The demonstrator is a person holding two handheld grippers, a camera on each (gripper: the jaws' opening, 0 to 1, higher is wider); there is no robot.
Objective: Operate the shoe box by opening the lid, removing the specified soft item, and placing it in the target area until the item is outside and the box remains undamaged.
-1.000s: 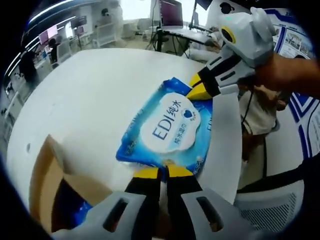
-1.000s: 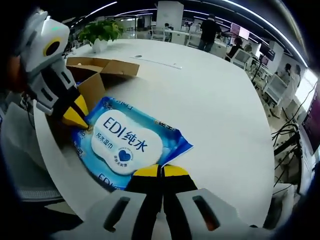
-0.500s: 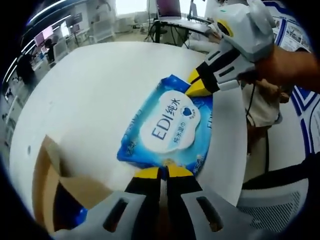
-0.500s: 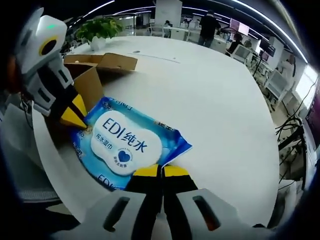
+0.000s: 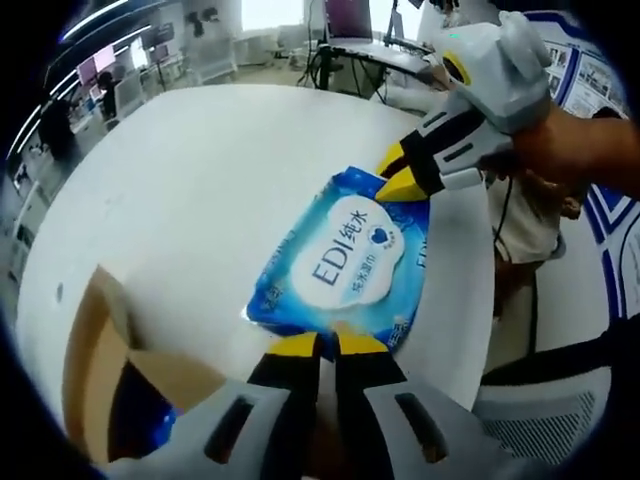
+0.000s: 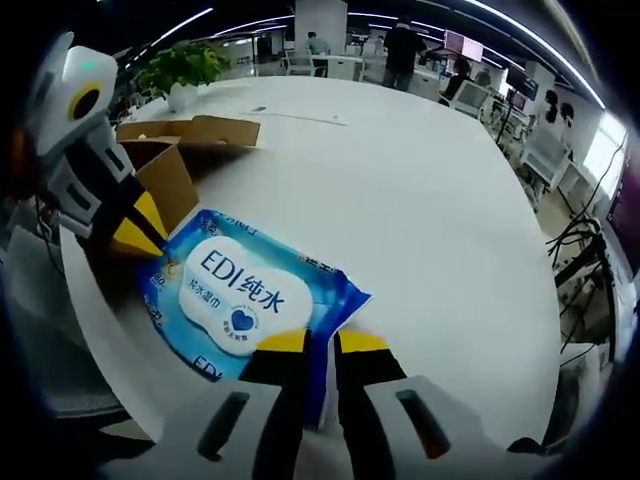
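Right gripper (image 6: 320,345) fingers parted, wipes pack (image 6: 245,300) released

White table (image 6: 420,210) spreading wide, taking up most of the right gripper view; same white top (image 5: 200,190) showing in the left gripper view. Potted plant (image 6: 180,72) sitting at the table's far edge, green leaves hanging over a pale pot. Person in dark top (image 6: 405,48) standing beyond the table, back to the camera. Desks with monitors (image 5: 345,20) lining the room behind. Ceiling light strips (image 6: 530,50) running overhead. Mesh office chair (image 5: 545,420) sitting just beside the table's near edge. Cables (image 6: 585,270) trailing on the floor at right.
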